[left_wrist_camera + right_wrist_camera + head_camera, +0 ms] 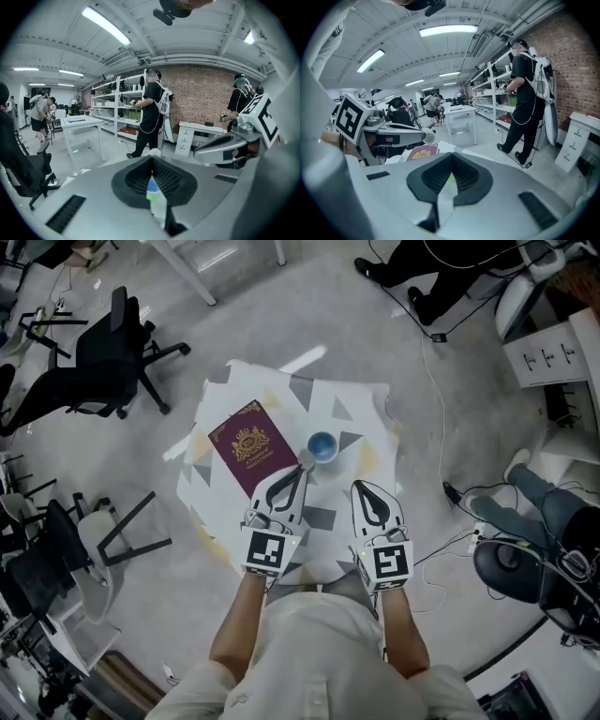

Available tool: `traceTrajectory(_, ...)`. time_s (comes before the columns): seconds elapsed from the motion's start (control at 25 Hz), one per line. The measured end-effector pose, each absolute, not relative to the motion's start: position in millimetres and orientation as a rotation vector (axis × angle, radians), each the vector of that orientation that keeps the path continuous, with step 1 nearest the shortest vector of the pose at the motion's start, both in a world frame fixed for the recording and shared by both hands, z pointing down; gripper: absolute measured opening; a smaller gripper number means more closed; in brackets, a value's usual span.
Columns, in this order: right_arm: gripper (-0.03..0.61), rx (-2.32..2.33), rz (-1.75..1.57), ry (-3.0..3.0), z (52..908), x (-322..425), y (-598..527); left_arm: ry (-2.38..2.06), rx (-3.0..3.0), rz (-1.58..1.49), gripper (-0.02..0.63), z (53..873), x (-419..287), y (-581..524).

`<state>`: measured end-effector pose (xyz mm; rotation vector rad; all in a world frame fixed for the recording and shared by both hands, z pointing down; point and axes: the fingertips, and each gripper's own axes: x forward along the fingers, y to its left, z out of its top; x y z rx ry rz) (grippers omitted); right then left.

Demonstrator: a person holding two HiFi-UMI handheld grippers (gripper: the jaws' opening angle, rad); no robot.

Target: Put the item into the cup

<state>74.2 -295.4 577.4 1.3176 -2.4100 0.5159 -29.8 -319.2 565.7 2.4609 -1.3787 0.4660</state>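
Overhead, we saw the left gripper (304, 465) pinching a small whitish lump (307, 457) just left of the round blue cup (334, 448). The right gripper (364, 487) sat closed and empty. Both gripper views agreed. We judged the lump light, so a pinch at the jaw tips suffices.

No words or numbers can be read anywhere. The maroon booklet (248, 448), left of centre, bears a gold crest and faint gold lettering, too small to make out. The left gripper (304, 463) and the right gripper (360, 486) each carry, at the near end, a cube face with a black-and-white square marker pattern, not letters.
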Motion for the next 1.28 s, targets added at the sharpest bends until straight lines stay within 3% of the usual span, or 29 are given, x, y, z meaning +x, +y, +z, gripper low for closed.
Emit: traceTrajectory(1.28, 0.006, 1.23, 0.603, -2.368, 653, 66, -319, -1.267, 2.426, 0.601, 0.015, 650, -3, -343)
